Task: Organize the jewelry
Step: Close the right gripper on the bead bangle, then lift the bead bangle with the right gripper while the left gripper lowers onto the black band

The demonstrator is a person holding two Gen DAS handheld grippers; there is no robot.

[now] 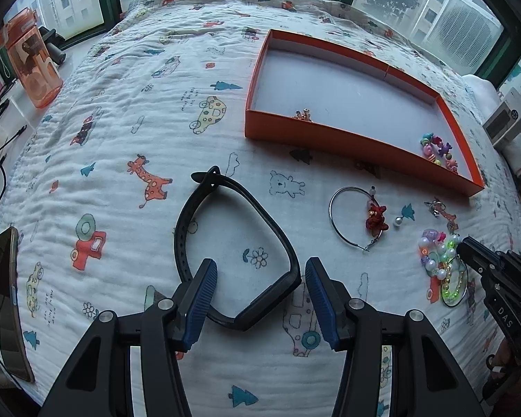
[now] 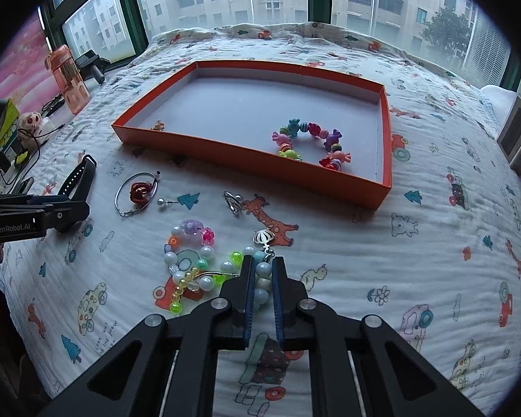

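An orange tray point(image 1: 347, 140) point(image 2: 246, 158) lies on the quilt, holding a colourful candy-bead bracelet point(image 2: 311, 144) point(image 1: 437, 149) and a small gold piece point(image 1: 304, 115) point(image 2: 158, 125). My left gripper point(image 1: 260, 278) is open, its blue pads either side of a black watch band point(image 1: 232, 243) point(image 2: 78, 177). My right gripper point(image 2: 263, 271) point(image 1: 469, 250) is shut on a pearl bead bracelet point(image 2: 262, 278) within a pile of bead bracelets point(image 2: 191, 271) point(image 1: 441, 264). A hoop with a red charm point(image 1: 357, 219) point(image 2: 137, 193), a pearl pin point(image 1: 397, 221) point(image 2: 163, 202) and a silver ring point(image 2: 232, 201) point(image 1: 436, 206) lie loose.
An orange water bottle point(image 1: 31, 66) point(image 2: 69, 76) stands at the left by the window. A phone point(image 1: 7, 302) lies at the quilt's left edge. Cables and small items point(image 2: 21, 146) sit on the left ledge. A white box point(image 2: 517, 132) stands at the right.
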